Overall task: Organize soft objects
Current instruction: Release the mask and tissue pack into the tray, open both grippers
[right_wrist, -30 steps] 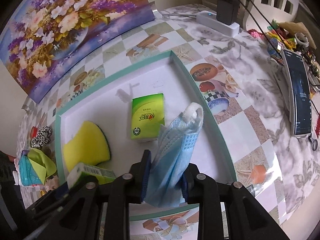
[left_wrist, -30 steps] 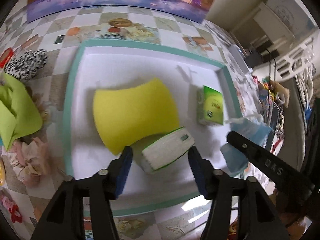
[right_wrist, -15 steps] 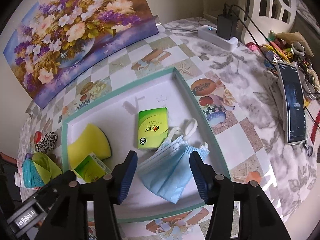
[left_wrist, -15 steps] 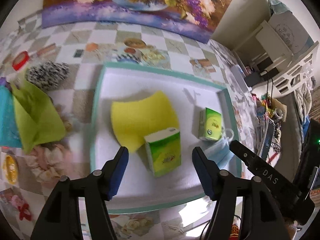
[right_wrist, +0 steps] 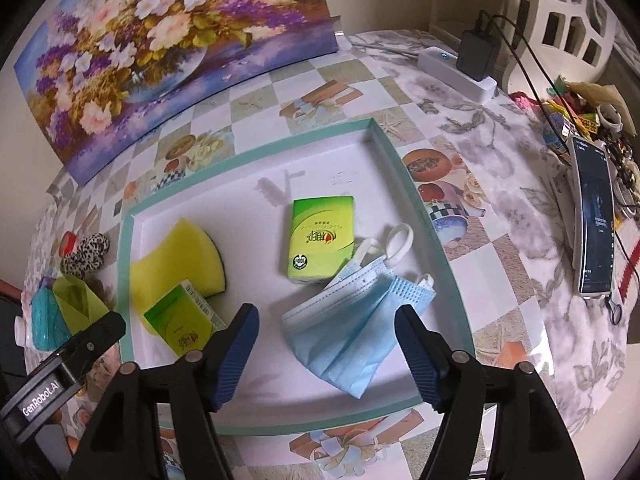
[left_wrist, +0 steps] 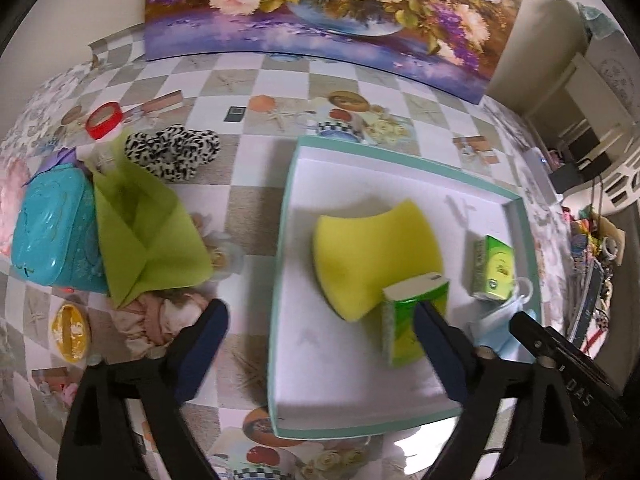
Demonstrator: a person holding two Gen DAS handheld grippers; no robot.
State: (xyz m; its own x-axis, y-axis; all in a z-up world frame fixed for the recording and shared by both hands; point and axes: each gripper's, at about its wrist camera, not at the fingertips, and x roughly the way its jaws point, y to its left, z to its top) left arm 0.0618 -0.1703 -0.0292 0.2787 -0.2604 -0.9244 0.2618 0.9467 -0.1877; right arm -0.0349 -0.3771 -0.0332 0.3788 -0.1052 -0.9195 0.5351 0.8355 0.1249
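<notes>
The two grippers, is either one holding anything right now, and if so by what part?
Nothing is held. The left gripper and right gripper are both open; the blue face mask and the near tissue pack lie loose in the tray.

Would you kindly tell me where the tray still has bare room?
The tray is bare along its far wall behind the sponge and the far tissue pack. The near right is crowded by the mask.

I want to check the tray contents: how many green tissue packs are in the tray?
2. One tissue pack lies mid-tray beside the blue mask; the other tissue pack leans on the yellow sponge near the tray corner.
</notes>
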